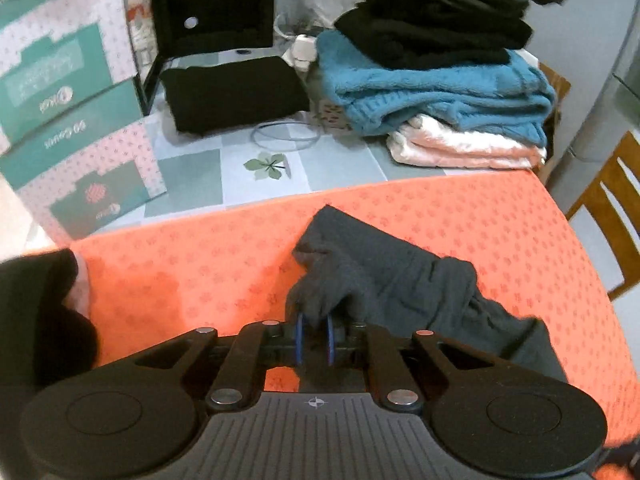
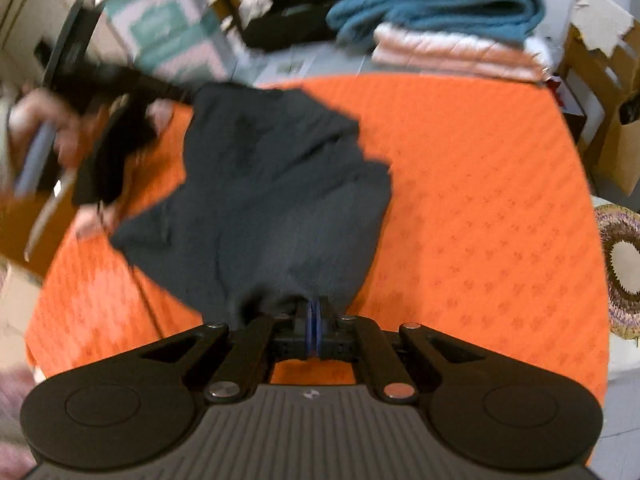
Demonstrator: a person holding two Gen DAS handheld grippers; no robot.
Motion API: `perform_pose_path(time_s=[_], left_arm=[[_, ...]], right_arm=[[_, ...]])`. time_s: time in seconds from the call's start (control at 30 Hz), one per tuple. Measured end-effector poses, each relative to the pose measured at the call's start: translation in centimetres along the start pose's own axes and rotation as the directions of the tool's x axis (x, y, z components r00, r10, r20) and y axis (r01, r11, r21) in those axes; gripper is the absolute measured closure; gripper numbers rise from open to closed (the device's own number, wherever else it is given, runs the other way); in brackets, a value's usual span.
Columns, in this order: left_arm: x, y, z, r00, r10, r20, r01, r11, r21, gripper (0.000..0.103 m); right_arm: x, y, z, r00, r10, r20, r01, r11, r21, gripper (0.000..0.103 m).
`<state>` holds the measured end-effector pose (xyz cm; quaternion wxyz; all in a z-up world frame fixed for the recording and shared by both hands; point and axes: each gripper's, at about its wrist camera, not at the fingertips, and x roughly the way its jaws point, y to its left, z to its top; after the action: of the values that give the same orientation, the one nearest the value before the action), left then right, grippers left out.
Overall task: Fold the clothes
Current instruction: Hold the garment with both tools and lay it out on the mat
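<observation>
— Around the work area? 
— Orange cloth with a woven dotted pattern, spread flat over the near table. Beyond its far edge, a pale checked tablecloth printed with a green leaf. Teal-and-pink cardboard boxes stacked at the left, an open black box beside them, a flat folded black garment in front of it. 
— And at the right? 
— A pile of folded things: fluffy teal blanket over a pale pink quilted piece, black knits on top. A loop of thin clear cable just before the pile. Wooden chair back off the table's right corner. 
— The garment being folded? 
— Dark grey fleece garment, soft and matte, rumpled, lying on the orange cloth near its middle. 
— Left gripper? 
— Clamped on a bunched edge of the grey fleece, blue pads pinching fabric. 
— Right gripper? 
— Blue pads pressed nearly together, a fold of the same garment caught at the tips. 
— In the way? 
— Seen blurred from the right wrist, the left tool and the hand holding it, at the garment's far left corner.
</observation>
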<state>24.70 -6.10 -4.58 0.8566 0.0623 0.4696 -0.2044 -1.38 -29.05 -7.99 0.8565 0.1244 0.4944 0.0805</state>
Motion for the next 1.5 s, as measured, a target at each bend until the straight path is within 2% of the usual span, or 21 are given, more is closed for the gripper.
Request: perform_pose_path(time_s=[0.07, 0.23, 0.4, 0.6, 0.63, 0.7, 0.73, 0.77, 0.9, 1.1, 1.37, 1.5], left_arm=[[-0.2, 0.7, -0.5, 1.0, 0.001, -0.007, -0.001, 0.999, -0.038, 0.064], [-1.9, 2.2, -3.5, 1.0, -0.006, -0.022, 0.004, 0.998, -0.069, 0.047], [-3.2, 3.0, -8.9, 0.995, -0.036, -0.089, 0.024, 0.991, -0.133, 0.045], [-3.6, 2.9, -15.0, 0.987, -0.065, -0.144, 0.028, 0.969, -0.246, 0.044], [-3.5, 2.8, -15.7, 0.987, -0.07, -0.146, 0.029, 0.965, -0.261, 0.045], [-3.5, 2.5, -16.6, 0.991, -0.069, -0.117, 0.034, 0.96, -0.276, 0.064], [-3.6, 2.4, -16.8, 0.993, -0.066, -0.093, 0.037, 0.958, -0.285, 0.085], [-3.8, 2.4, -16.8, 0.995, -0.065, -0.072, 0.041, 0.953, -0.299, 0.092], [-6.1, 2.4, -16.1, 0.999, -0.041, -0.005, 0.037, 0.937, -0.347, 0.095], [-11.8, 3.5, -16.9, 0.999, -0.017, 0.047, 0.033, 0.928, -0.37, 0.096], [-15.2, 5.6, -23.3, 0.997, 0.035, -0.066, -0.061, 0.899, -0.434, 0.095], [-14.2, 6.4, -26.4, 0.992, 0.038, -0.124, -0.094, 0.867, -0.489, 0.093]], right_arm=[[0.6, 0.4, -0.8, 1.0, -0.008, -0.023, 0.007, 1.0, -0.027, 0.1], [1.1, 0.4, -1.2, 0.999, -0.026, -0.04, 0.024, 0.998, -0.049, 0.1], [1.3, 0.2, -0.8, 0.999, -0.032, -0.043, 0.028, 0.997, -0.075, 0.1], [1.7, 0.5, -0.8, 0.998, -0.031, -0.049, 0.027, 0.995, -0.098, 0.1], [1.8, 0.5, -0.8, 0.998, -0.032, -0.049, 0.027, 0.994, -0.102, 0.1], [1.9, 0.7, -0.8, 0.998, -0.033, -0.049, 0.028, 0.994, -0.11, 0.1], [1.7, 0.8, -0.7, 0.999, -0.033, -0.041, 0.028, 0.993, -0.112, 0.1], [1.5, 0.9, -0.6, 0.999, -0.033, -0.032, 0.029, 0.993, -0.114, 0.1], [-0.5, 1.5, 0.2, 1.0, -0.015, 0.023, 0.017, 0.994, -0.112, 0.1], [-4.7, 3.7, 1.9, 0.994, 0.084, 0.062, -0.074, 0.986, -0.151, 0.1], [-4.0, 7.8, 0.8, 0.983, 0.157, -0.094, -0.178, 0.943, -0.282, 0.1], [-2.7, 9.2, 0.3, 0.969, 0.162, -0.185, -0.216, 0.92, -0.327, 0.097]])
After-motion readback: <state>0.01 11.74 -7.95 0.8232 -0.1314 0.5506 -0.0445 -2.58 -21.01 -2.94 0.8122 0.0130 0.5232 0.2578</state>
